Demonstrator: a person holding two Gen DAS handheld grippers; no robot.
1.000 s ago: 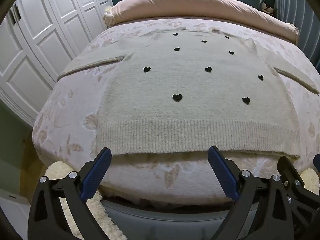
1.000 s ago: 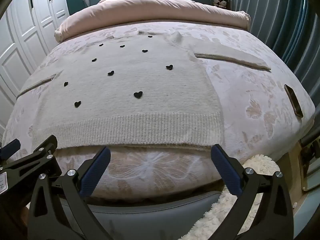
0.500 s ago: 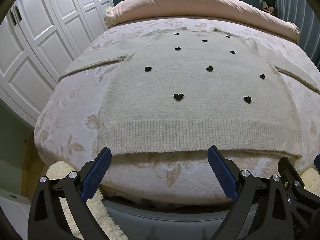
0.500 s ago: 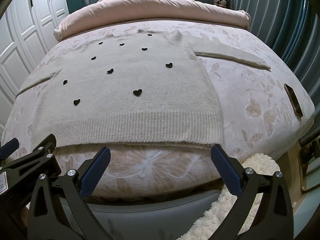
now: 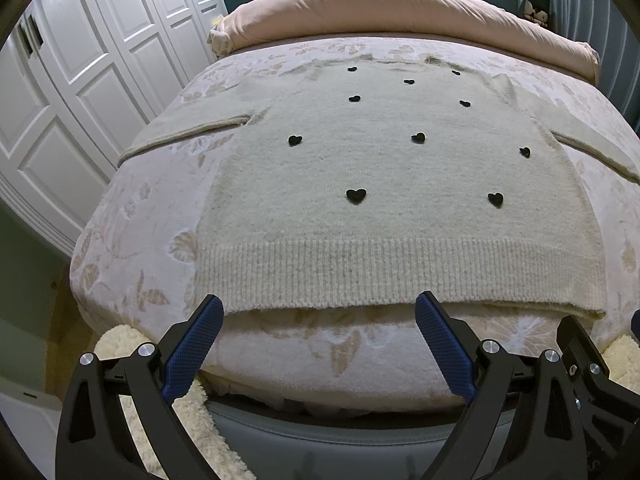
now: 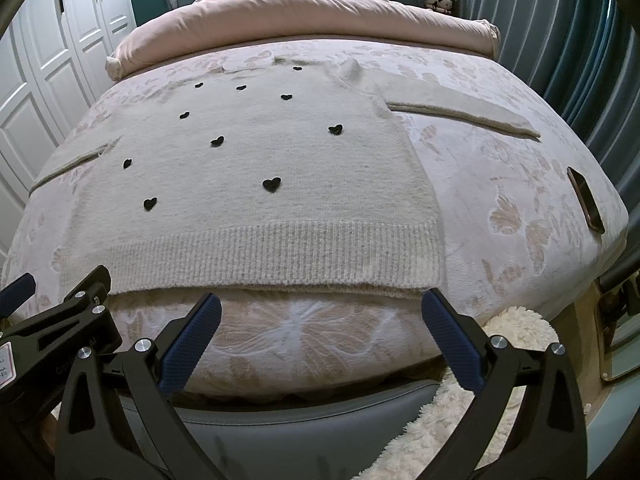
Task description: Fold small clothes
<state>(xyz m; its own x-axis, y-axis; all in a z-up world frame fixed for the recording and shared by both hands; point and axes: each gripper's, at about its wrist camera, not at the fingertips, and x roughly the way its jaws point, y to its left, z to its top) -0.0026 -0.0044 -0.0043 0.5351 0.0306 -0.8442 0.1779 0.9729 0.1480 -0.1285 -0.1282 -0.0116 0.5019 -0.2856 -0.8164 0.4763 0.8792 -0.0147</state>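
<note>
Well, the cream sweater (image 5: 400,184) with black hearts lies flat, sleeves spread, its ribbed hem at the bed's (image 5: 140,240) foot edge. Left tool (image 5: 318,314) and right tool (image 6: 320,312) hover just short of the hem, jaws wide apart, holding nothing.

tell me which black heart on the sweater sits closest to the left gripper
The bottom-left heart on the cream sweater, just above the ribbed hem. It sits lowest and looks largest, almost centred above the open left gripper; the other hearts lie farther up or right.

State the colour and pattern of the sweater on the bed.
Cream sweater with small black hearts; clearest in the left wrist view.
</note>
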